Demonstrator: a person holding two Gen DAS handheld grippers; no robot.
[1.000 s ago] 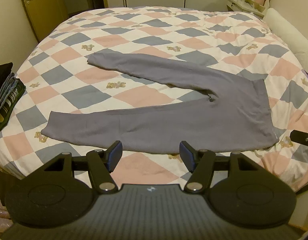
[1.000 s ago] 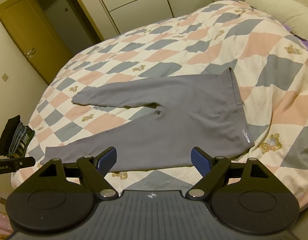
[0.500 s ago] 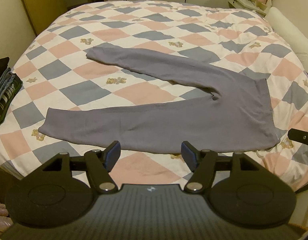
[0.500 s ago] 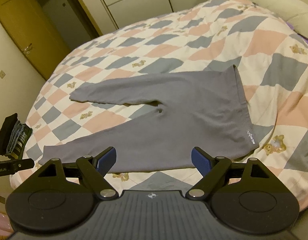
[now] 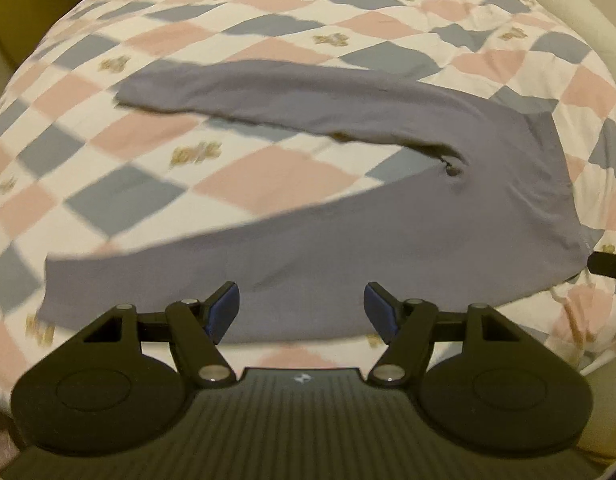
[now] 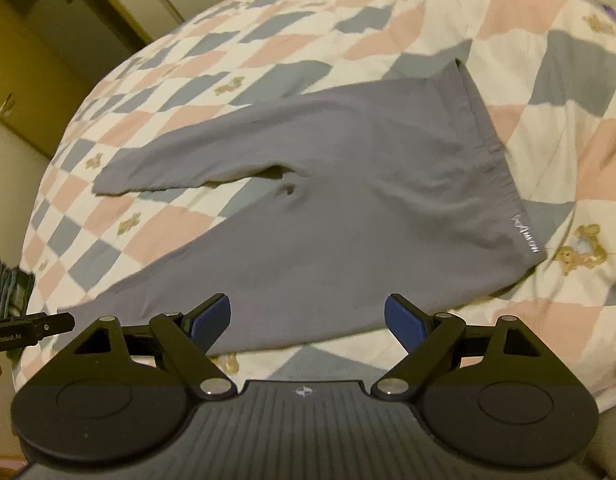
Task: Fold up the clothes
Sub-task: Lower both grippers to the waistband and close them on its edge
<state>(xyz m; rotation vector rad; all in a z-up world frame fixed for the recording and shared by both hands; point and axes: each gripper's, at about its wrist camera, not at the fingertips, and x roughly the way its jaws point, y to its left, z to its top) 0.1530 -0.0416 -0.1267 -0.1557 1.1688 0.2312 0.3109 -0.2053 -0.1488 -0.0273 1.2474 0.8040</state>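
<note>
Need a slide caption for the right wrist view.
Open right tongs hover over grey trousers spread flat on a checked quilt.

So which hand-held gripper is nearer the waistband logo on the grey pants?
Right. The right hand-held gripper sits below the logo; the left hand-held gripper is over the near leg.

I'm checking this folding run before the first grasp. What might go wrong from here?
1. Both tools, left and right, hang open above the near leg of the grey trousers; closing there might pinch the checked quilt along with the fabric.
2. The legs are splayed apart, so a fold may come out uneven.
3. The left wrist view is blurred, so aim may be off.
</note>
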